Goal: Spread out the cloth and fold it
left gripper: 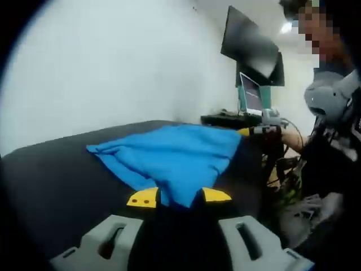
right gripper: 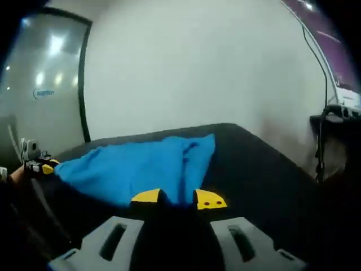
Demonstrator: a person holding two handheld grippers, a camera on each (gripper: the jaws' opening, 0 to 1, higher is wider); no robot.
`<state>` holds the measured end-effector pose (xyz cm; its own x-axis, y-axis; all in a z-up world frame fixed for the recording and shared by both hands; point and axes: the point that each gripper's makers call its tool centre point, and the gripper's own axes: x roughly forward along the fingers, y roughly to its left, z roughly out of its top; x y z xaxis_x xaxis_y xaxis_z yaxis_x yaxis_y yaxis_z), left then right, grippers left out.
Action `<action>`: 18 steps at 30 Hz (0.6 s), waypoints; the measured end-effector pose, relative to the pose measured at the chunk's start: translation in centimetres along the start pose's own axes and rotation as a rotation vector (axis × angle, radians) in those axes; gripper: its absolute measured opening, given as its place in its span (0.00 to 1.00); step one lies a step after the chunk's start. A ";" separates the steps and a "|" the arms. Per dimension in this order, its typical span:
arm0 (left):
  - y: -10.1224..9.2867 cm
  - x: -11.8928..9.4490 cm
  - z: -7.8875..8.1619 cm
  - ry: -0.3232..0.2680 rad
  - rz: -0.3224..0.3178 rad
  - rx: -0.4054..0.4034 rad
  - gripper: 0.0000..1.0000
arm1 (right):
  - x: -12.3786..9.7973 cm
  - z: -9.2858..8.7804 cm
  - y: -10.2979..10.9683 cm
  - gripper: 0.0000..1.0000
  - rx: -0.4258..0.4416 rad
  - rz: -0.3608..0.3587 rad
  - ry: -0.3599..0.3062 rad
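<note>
A blue cloth (left gripper: 169, 149) lies loosely spread on a black table (left gripper: 51, 175), with a few creases. In the left gripper view my left gripper (left gripper: 180, 196) has its yellow tips closed on the cloth's near corner. The right gripper (left gripper: 260, 129) sits at the cloth's far right corner, held by a hand. In the right gripper view the cloth (right gripper: 135, 166) runs from my right gripper (right gripper: 179, 199), whose tips pinch its near edge, across to the left gripper (right gripper: 38, 165) at the far left corner. The cloth hangs between the two grippers just over the table (right gripper: 259, 169).
A person (left gripper: 333, 113) stands at the right of the table. Behind are a dark monitor (left gripper: 248, 45), a laptop (left gripper: 251, 95) and a desk (left gripper: 225, 119). A white wall (right gripper: 197, 68), a glass door (right gripper: 39, 84) and a hanging cable (right gripper: 321, 141) lie beyond the table.
</note>
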<state>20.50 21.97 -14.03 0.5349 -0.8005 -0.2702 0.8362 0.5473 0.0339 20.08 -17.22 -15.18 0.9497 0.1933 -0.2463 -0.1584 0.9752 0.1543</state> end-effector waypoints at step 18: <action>0.9 -4.2 -2.5 0.060 0.052 -0.121 0.00 | -3.2 -0.5 0.8 0.00 -0.139 0.021 -0.021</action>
<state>18.68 26.39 -15.28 0.5660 -0.7563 -0.3281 0.7850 0.6160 -0.0657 16.78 -17.04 -14.74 0.9512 0.2124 -0.2240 -0.2123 0.9769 0.0251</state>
